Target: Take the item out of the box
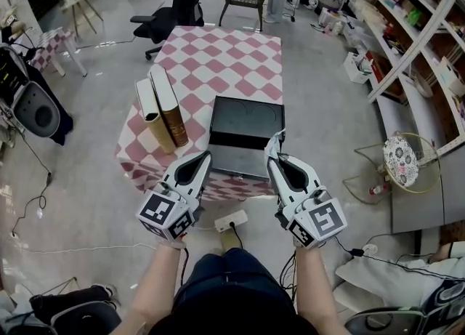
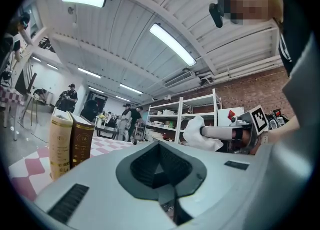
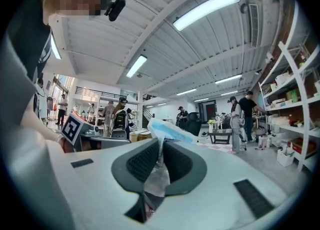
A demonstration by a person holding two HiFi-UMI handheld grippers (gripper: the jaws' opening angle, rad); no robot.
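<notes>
**Item** (image 3: 165,130): thin white packet with a blue band, crumpled. It is pinched in your right tongs (image 3: 160,146), whose jaws are closed down onto it with only the packet's thickness between the pads. In the head view it sits at the near right corner of the box, overlapping that box's right side. Whether it touches the box cannot be told from there. In the right gripper view it stands free above the jaws, with the open room behind it.

**Box** (image 1: 247,124): black, shallow, open on top, with a dark interior showing rounded recesses. It lies on the right half of the tabletop against the near edge, and a greyer face hangs toward you.

**Left tongs** (image 1: 208,156): your left hand holds these level, just off the near left corner of the box. The jaws are drawn together and have nothing between them.

**Tabletop** (image 1: 232,57): covered by a pink and white checked cloth.

**Books** (image 1: 161,112): two, one tan and one brown. They stand upright side by side along the left edge of the tabletop, just beside the box.

**Office chair** (image 1: 171,14): black, on the floor beyond the far left corner of the tabletop.

**Power strip** (image 1: 231,221): white, on the floor below the near edge, between your two hands.

**Shelving** (image 1: 421,43): white and stocked, along the right side of the room.
</notes>
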